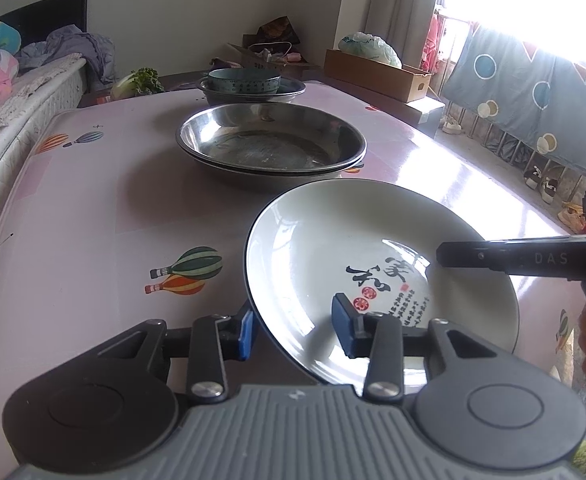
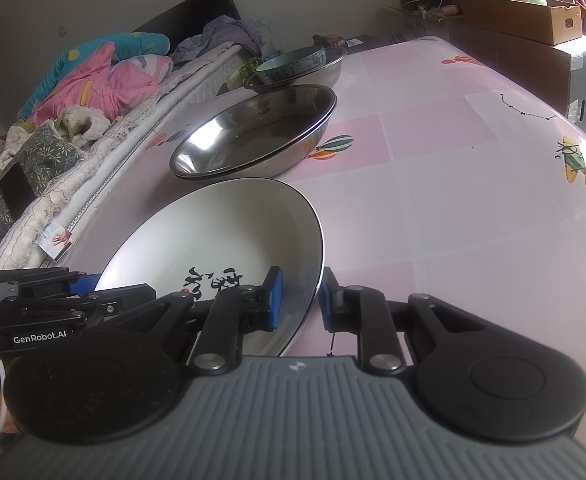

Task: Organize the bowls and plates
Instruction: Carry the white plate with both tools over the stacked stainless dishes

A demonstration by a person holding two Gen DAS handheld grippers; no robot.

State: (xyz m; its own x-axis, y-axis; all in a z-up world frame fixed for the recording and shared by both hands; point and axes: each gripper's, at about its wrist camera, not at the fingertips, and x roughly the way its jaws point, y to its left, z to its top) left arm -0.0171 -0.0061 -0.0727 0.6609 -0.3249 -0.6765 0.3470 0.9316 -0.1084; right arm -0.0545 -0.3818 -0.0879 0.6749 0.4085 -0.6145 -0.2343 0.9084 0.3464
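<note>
A white plate (image 2: pixel 213 236) is held tilted by its rim in the right gripper (image 2: pixel 299 298); the left gripper (image 1: pixel 293 326) straddles the opposite rim, jaws slack, steel plates (image 1: pixel 271 142) straight ahead.

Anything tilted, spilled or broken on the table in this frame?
Only the white plate is askew: it tilts, one edge up, with the right gripper clamped on its rim and the left gripper's jaws straddling the opposite rim. The steel plates sit stacked flat. No spill or damage shows.

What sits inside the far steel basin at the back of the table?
A pale green ceramic bowl sits inside the far steel basin. The bowl's inside and the basin's floor beneath it are hidden from both views.
</note>
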